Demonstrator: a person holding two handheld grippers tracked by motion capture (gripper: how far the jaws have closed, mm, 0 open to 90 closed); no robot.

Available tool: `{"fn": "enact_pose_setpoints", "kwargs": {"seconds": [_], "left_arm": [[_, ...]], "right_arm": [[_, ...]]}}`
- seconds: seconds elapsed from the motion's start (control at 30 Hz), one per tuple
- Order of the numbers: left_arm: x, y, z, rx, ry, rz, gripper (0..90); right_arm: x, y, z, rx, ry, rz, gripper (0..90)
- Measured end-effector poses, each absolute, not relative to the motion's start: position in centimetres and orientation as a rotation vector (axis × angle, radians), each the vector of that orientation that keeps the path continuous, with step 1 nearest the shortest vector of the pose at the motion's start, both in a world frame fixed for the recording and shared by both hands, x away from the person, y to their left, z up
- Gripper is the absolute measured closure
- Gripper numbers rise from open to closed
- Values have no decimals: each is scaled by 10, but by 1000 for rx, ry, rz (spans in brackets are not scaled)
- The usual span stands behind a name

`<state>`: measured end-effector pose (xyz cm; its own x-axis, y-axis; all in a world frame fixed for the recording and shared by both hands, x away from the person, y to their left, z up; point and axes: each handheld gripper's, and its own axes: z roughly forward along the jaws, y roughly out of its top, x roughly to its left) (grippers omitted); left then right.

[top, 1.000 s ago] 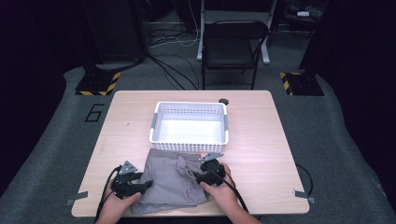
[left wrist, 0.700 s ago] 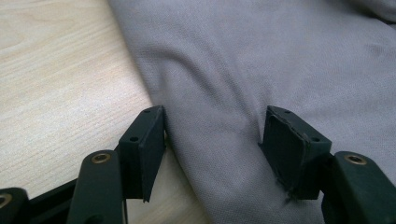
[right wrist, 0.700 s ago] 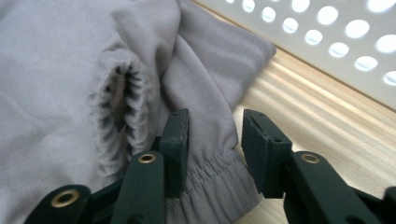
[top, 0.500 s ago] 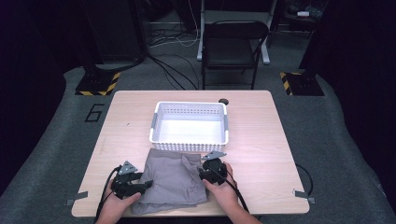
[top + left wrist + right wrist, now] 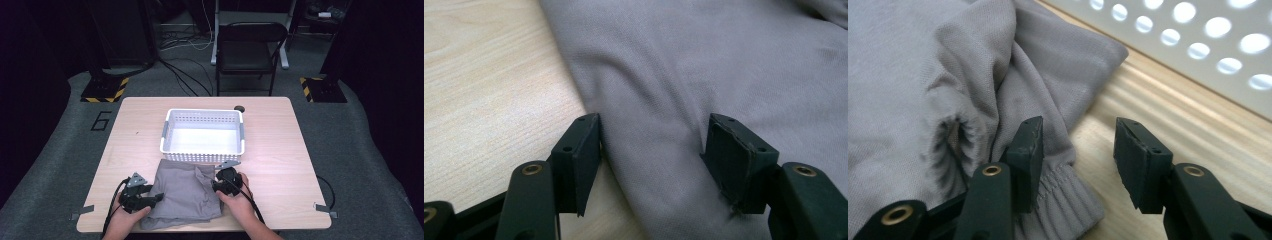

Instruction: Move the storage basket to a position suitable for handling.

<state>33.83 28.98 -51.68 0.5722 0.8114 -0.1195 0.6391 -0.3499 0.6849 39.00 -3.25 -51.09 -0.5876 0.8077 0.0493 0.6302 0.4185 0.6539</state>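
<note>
Wooden surface [image 5: 280, 145] bore a grey garment [image 5: 185, 192]; left gripper [image 5: 651, 145] straddled its fold agape, right gripper [image 5: 1078, 155], just widening, clasped nothing.

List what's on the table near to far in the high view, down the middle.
Grey cloth → white basket → small dark knob at the far edge.

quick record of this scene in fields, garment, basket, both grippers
garment: grey garment, rumpled flat on table near the front edge
basket: white perforated basket, nothing inside, just behind the garment
left gripper: jaws wide apart astride the garment's edge fold
right gripper: jaws have just been opening, one jaw on the ribbed hem, bare wood between them
</note>
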Motion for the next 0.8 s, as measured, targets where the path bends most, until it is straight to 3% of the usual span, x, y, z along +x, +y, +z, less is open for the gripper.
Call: {"fn": "enact_pose_setpoints", "kwargs": {"seconds": [0.2,0.43,0.67,0.8], "left_arm": [[337,288,-517,2106,1155,318,385],[337,288,-517,2107,1144,318,385],[337,287,-518,2094,1146,327,386],[337,287,-518,2100,1140,331,385]], "right_arm": [[389,-28,-511,1226,2430,917,509],[388,-25,-507,1200,2379,959,547],[392,-22,-512,1218,2439,953,499],[392,-21,-513,1211,2432,966,543]]}}
